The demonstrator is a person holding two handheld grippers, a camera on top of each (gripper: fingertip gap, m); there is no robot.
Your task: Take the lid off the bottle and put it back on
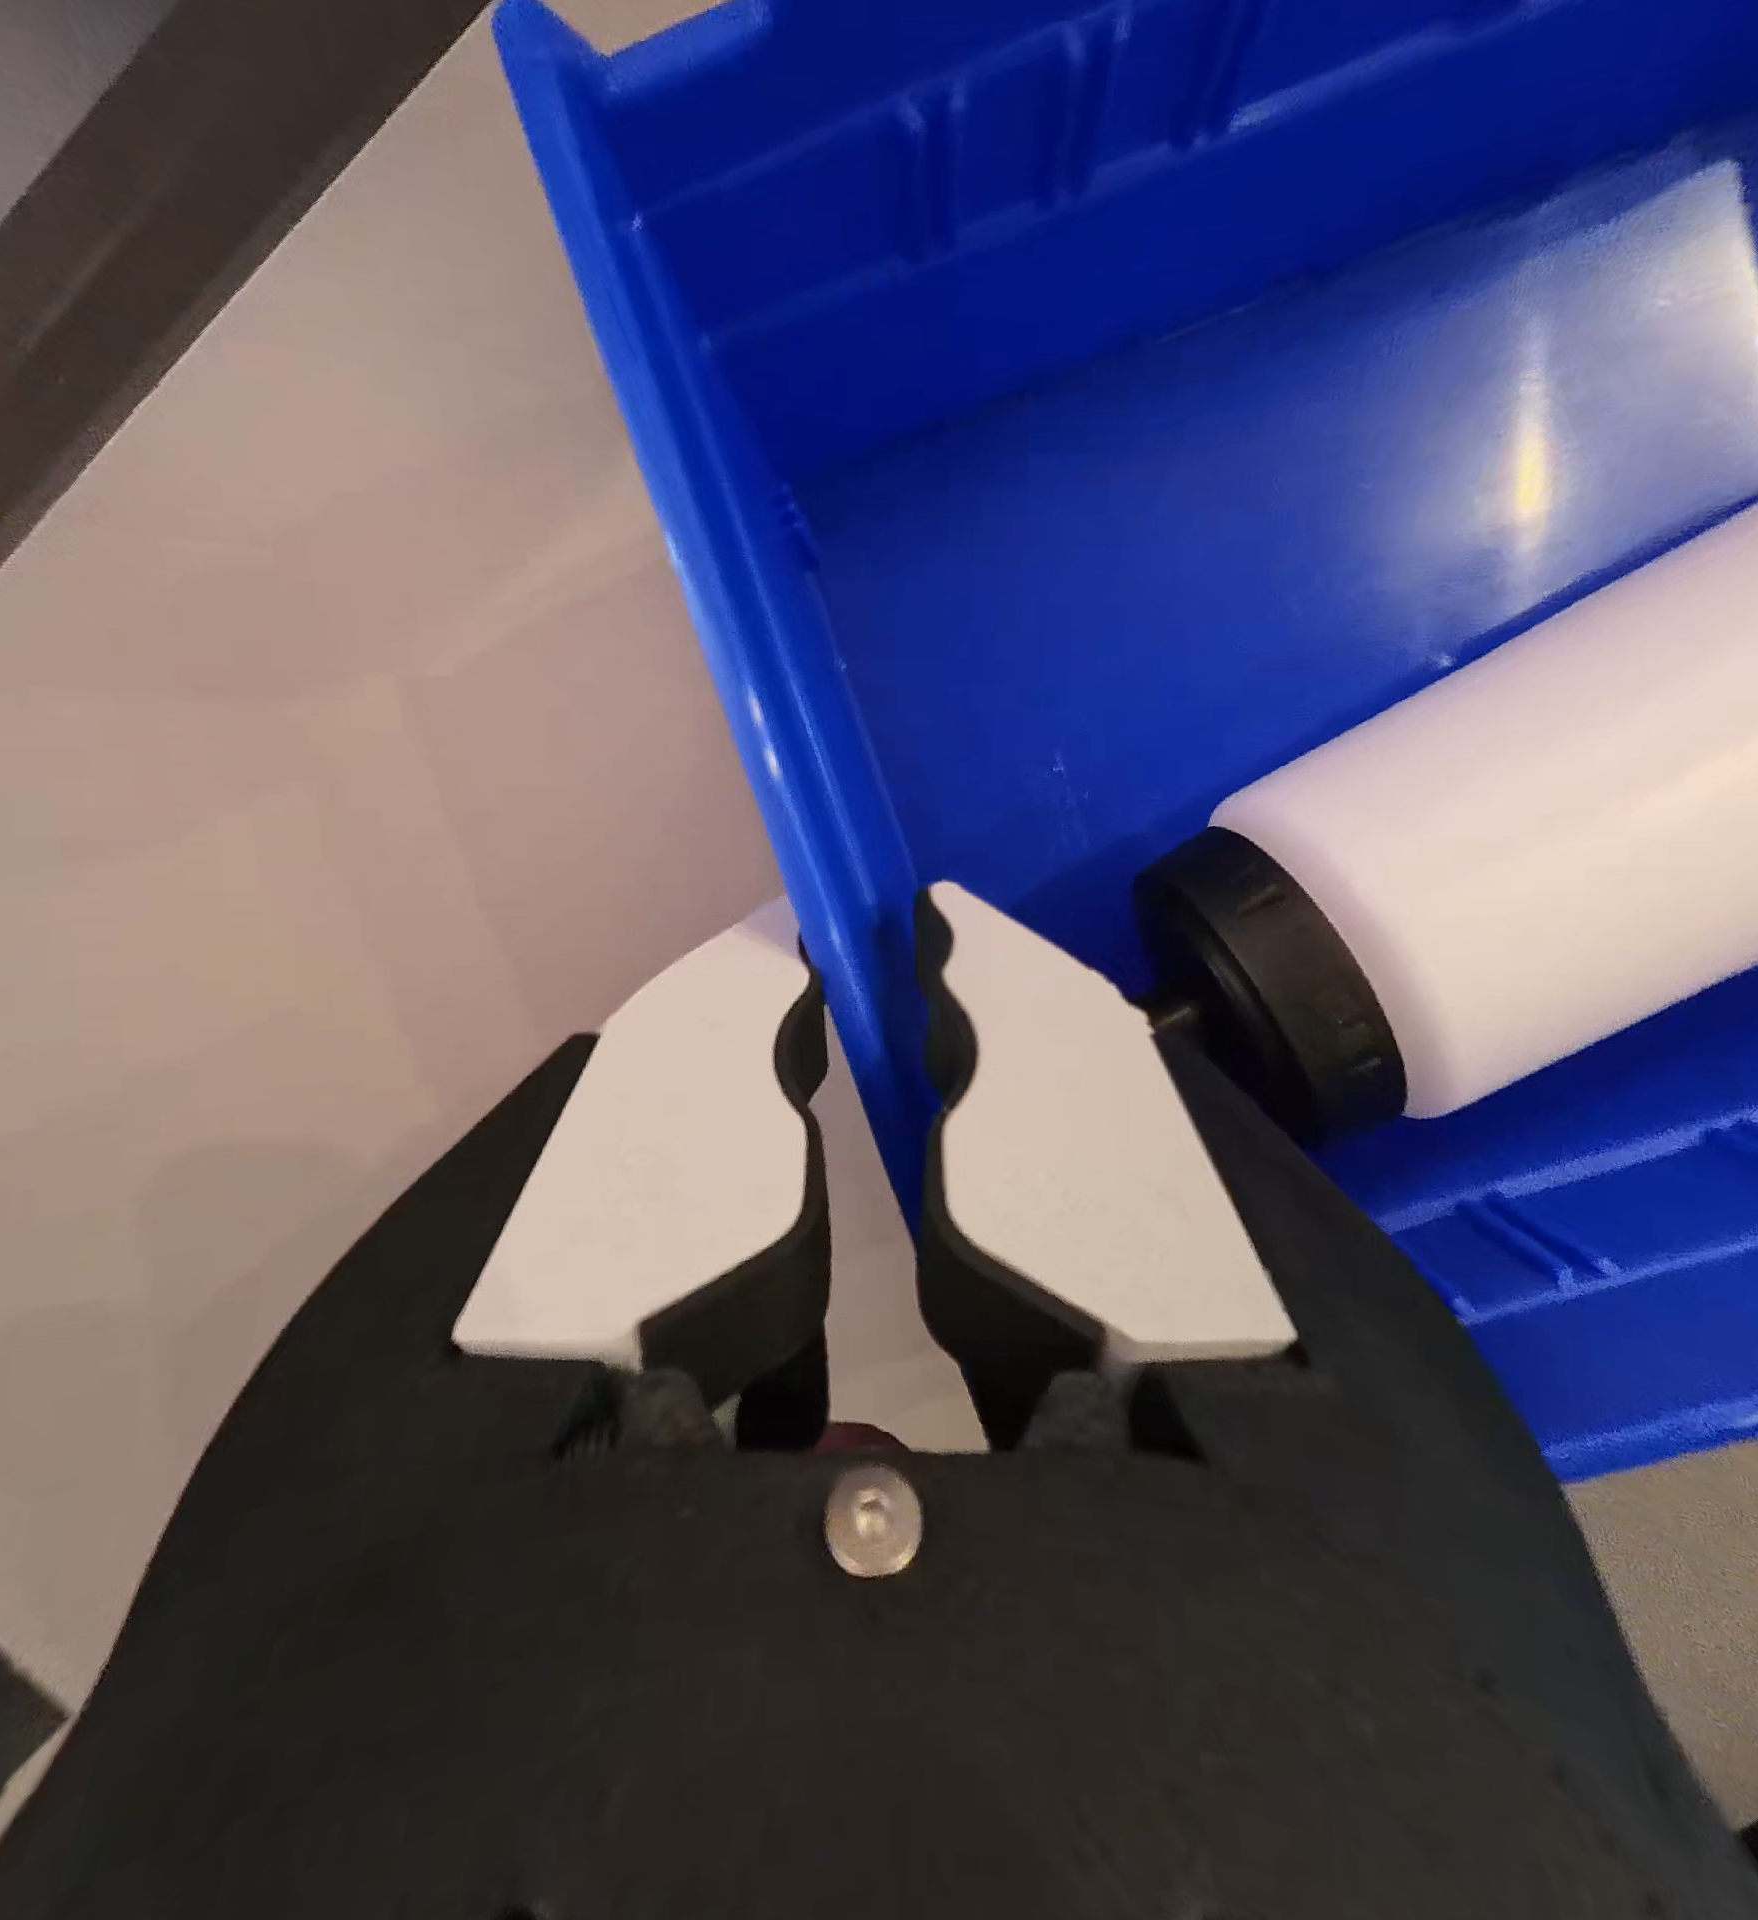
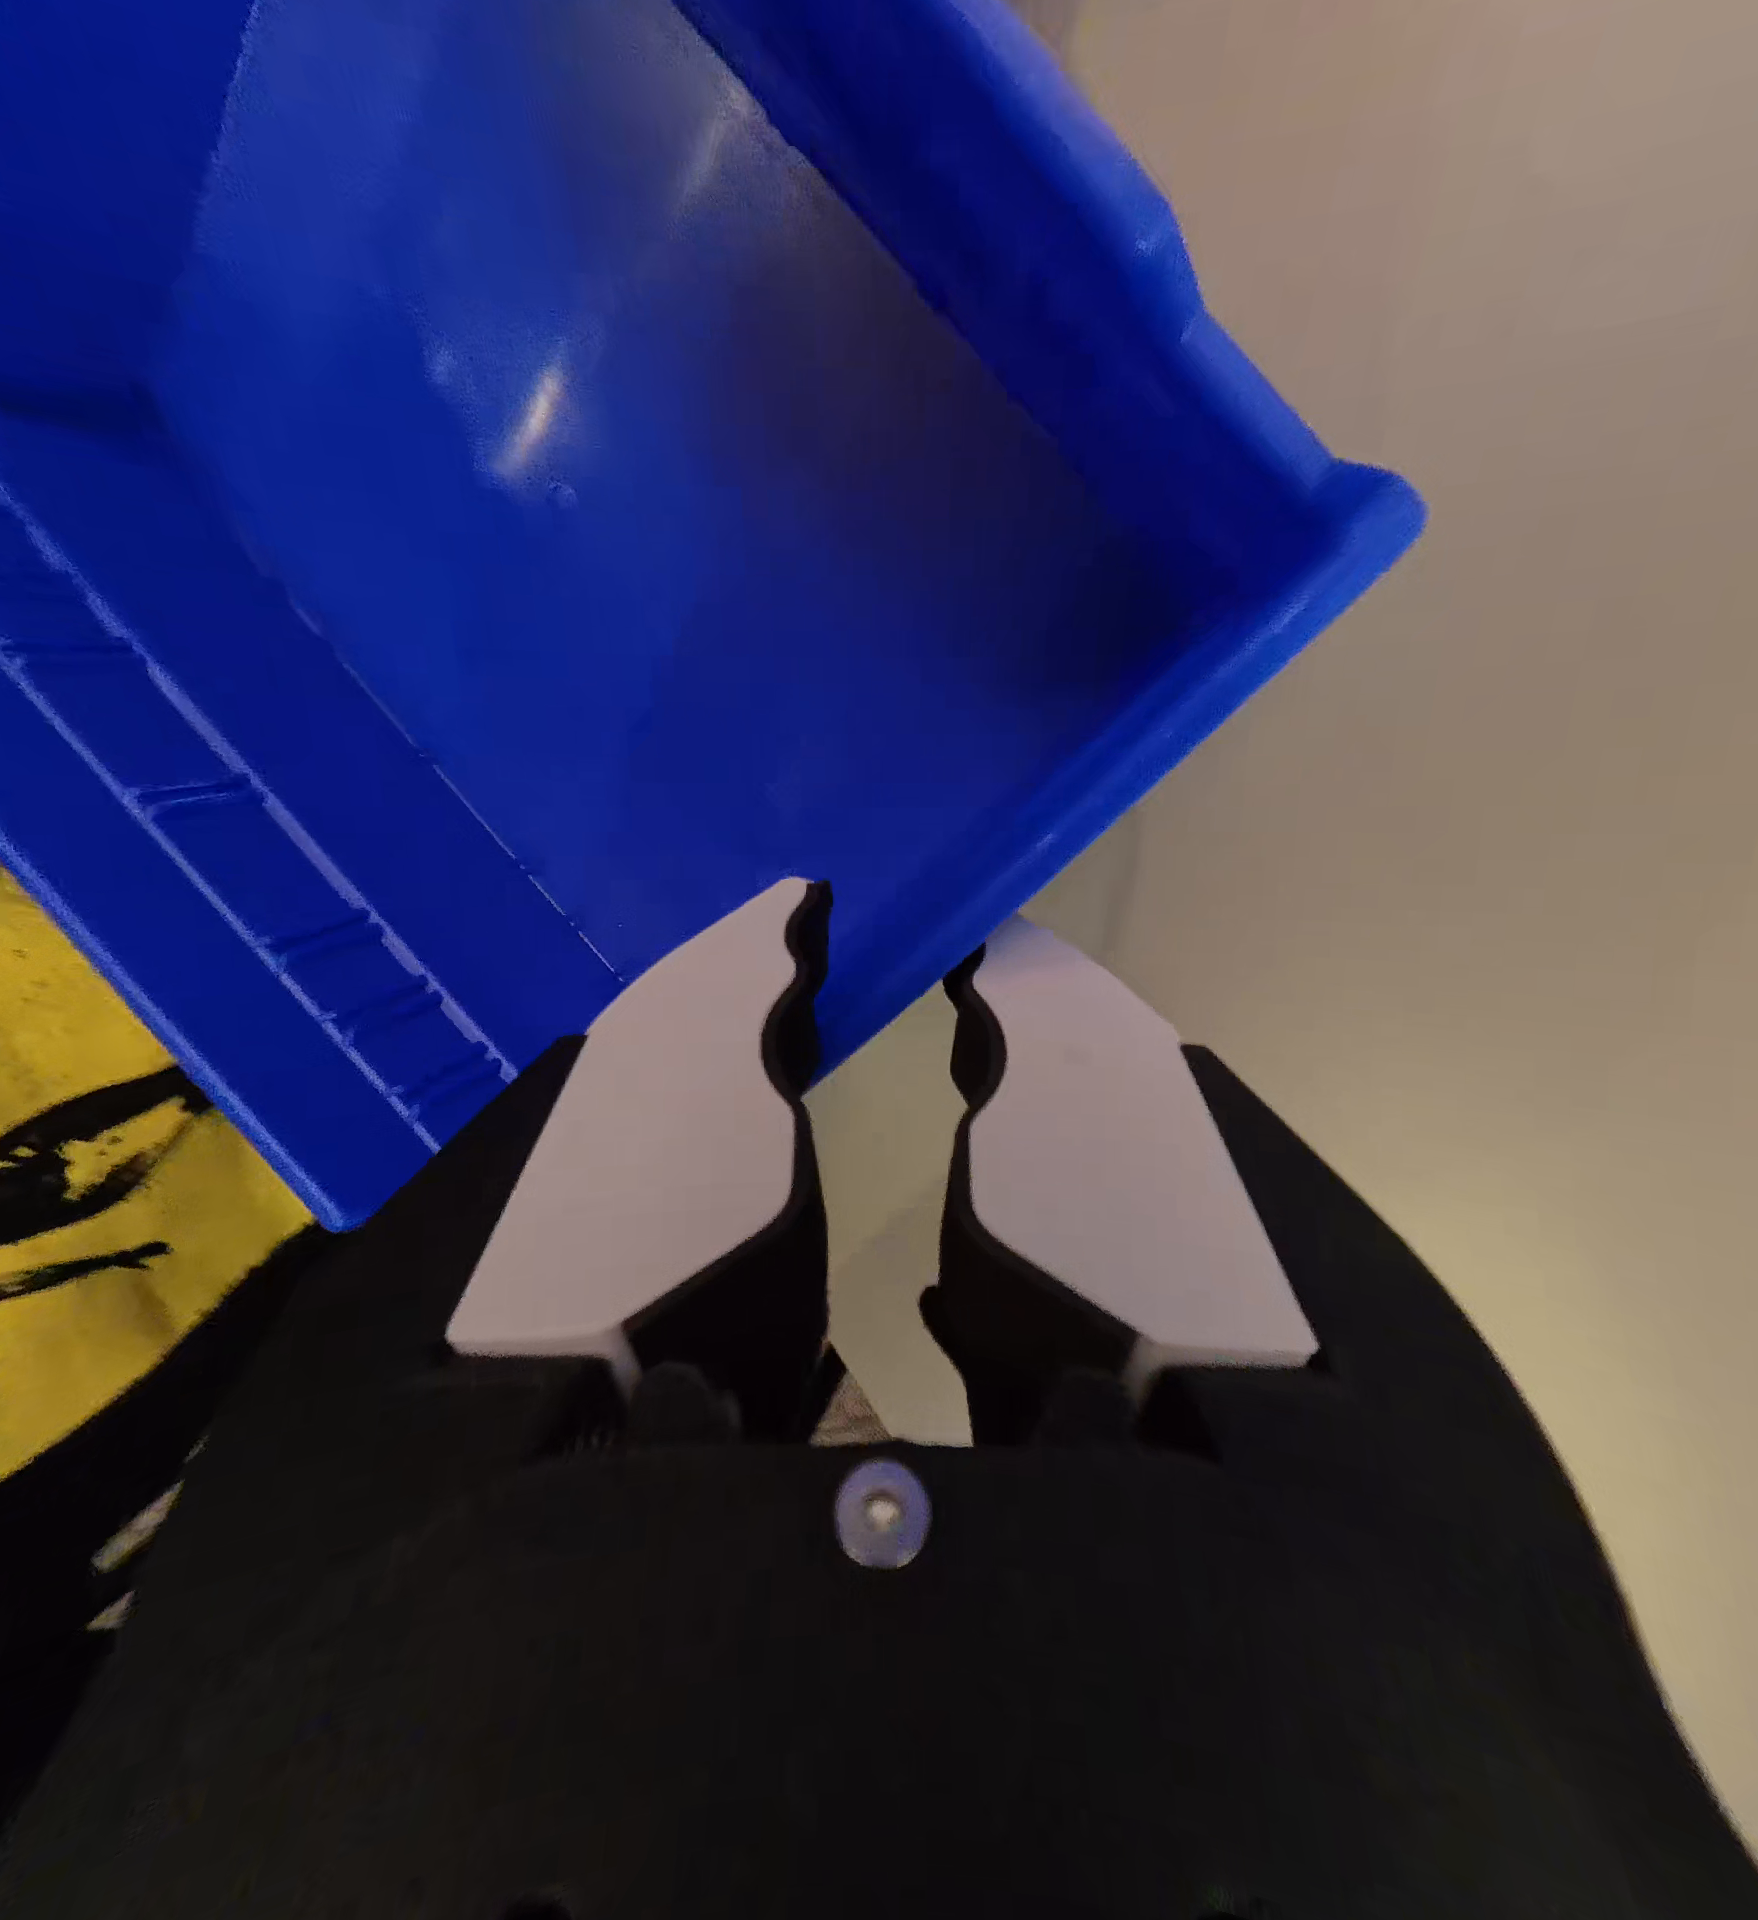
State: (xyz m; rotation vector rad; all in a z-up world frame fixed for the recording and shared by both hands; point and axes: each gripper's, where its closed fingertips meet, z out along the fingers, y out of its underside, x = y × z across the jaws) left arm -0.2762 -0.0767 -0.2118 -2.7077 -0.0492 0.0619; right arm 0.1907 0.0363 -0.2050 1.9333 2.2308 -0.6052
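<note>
- the bottle (image 1: 1540,831) is lying on its side inside the bin (image 1: 958,644), lid (image 1: 1270,992) end toward the bin's left wall
- left gripper (image 1: 867,951) straddles that left wall, one finger outside, one inside, right next to the lid
- right gripper (image 2: 890,940) straddles the bin's (image 2: 646,540) rim on the opposite side, same deal
- bin sits over a table (image 1: 335,727)
- left of the bin in the right wrist view there's a patterned cloth (image 2: 33,1195) below it

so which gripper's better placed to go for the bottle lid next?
Probably left. The left gripper clamps the blue bin wall right beside the black lid. The right gripper grips the bin's rim, bottle not visible.
</note>
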